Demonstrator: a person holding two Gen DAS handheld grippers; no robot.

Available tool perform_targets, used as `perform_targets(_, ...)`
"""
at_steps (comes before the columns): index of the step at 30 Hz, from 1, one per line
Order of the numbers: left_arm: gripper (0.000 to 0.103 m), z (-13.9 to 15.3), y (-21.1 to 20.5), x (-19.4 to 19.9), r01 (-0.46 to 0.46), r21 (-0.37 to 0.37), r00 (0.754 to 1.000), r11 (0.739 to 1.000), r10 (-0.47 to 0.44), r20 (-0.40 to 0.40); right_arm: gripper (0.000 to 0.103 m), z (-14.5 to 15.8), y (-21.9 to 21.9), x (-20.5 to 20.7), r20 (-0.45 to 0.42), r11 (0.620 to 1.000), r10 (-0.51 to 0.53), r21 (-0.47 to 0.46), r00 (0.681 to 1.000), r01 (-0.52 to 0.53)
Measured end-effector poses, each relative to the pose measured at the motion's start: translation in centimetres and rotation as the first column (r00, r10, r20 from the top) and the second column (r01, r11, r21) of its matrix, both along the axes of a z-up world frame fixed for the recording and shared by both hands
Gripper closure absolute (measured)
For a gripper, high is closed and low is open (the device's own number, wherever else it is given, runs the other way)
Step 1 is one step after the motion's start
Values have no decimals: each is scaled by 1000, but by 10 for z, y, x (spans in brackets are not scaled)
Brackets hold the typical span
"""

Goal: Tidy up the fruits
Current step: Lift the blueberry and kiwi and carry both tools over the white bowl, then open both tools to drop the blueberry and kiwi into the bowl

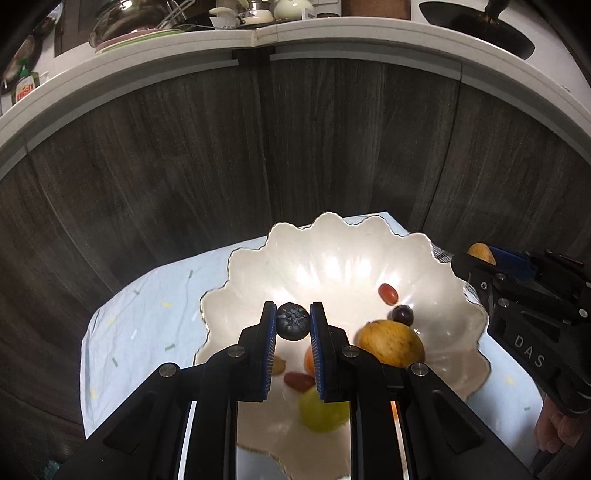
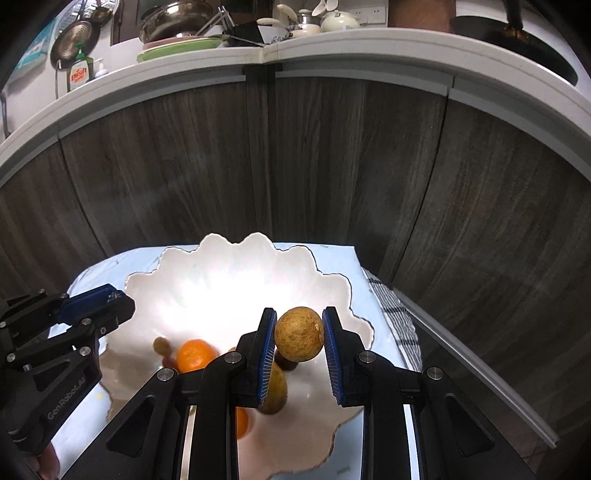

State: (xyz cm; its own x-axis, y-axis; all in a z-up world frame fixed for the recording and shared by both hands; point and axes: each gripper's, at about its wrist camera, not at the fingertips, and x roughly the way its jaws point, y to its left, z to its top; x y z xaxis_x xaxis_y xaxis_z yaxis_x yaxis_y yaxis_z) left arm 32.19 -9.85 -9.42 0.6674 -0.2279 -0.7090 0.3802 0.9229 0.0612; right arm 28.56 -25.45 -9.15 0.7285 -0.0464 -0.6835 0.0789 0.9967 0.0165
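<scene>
A white scalloped bowl sits on a light blue cloth; it also shows in the right wrist view. My left gripper is shut on a dark blueberry-like fruit above the bowl. My right gripper is shut on a round brown-yellow fruit over the bowl's right side. In the bowl lie a yellow-brown fruit, a dark grape, a red fruit, a green fruit, and an orange.
Dark wood cabinet fronts rise behind the table under a white counter edge with pots and dishes. A checked towel lies at the cloth's right edge. The right gripper body is at the bowl's right rim.
</scene>
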Motion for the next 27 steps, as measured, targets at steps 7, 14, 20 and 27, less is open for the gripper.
perform_targets(7, 84, -10, -4, 21, -12, 9, 1000, 1000, 12, -10, 77, -14, -9, 30, -36, 1000, 19, -2, 999, -19)
perform_targets(14, 84, -24, -10, 32, -20, 10, 999, 1000, 21, -36, 76, -36, -13, 53, -115, 999, 34, 31, 993, -31)
perform_targets(20, 61, -31, -9, 33, -45, 14, 998, 999, 45, -52, 72, -41, -15, 54, -145, 999, 25, 43, 989, -19)
perform_targets(27, 42, -25, -7, 27, -69, 24, 997, 997, 70, -34, 45, -35, -14, 47, -127, 999, 24, 33, 992, -20)
